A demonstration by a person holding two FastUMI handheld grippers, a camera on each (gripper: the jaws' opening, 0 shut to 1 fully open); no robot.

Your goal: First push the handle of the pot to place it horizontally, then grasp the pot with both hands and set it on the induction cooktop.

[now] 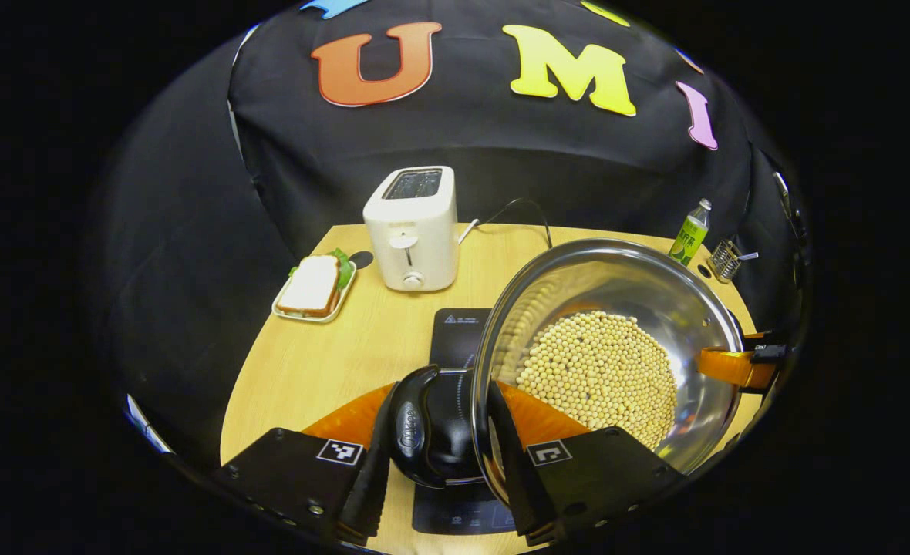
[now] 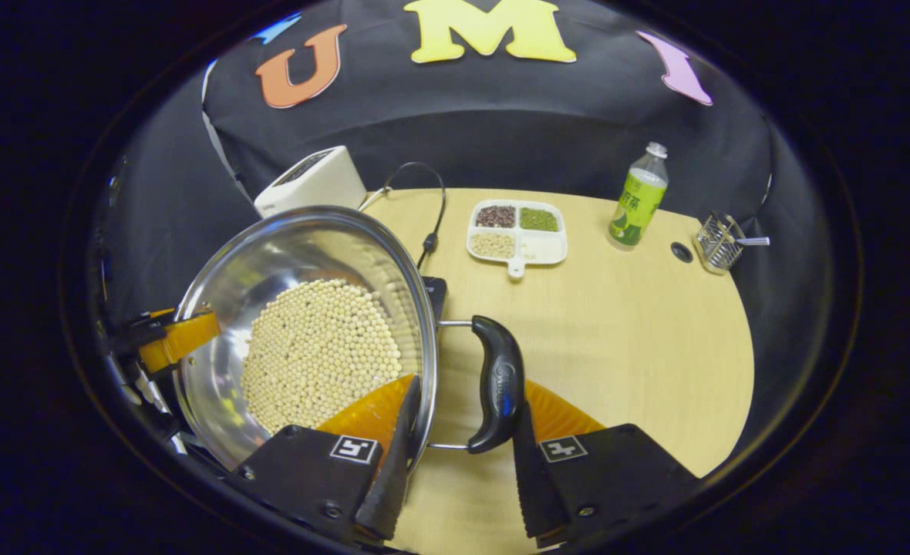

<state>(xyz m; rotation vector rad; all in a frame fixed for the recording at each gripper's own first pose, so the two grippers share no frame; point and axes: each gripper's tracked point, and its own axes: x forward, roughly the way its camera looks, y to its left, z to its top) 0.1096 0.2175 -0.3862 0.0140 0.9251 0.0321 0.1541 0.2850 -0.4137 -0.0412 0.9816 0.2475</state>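
A steel pot [image 1: 640, 301] full of pale beans [image 1: 598, 370] hangs between both grippers. It sits partly over the black induction cooktop [image 1: 459, 327]. My left gripper [image 1: 441, 401] is shut on the pot's black side handle [image 1: 416, 428], one finger outside the handle and the other inside the rim. In the right gripper view, my right gripper [image 2: 466, 401] is shut the same way on the opposite black handle [image 2: 499, 381] of the pot [image 2: 270, 254]. Each view shows the other gripper at the pot's far rim [image 1: 736, 364] [image 2: 170, 339]. A corner of the cooktop [image 2: 433, 293] peeks out beside the pot.
A white toaster [image 1: 412, 231] with its cord stands behind the cooktop. A plate with a sandwich [image 1: 315, 289] lies to its left. A divided dish of grains [image 2: 518, 230], a green bottle [image 2: 636, 196] and a wire basket [image 2: 721, 243] line the table's far side.
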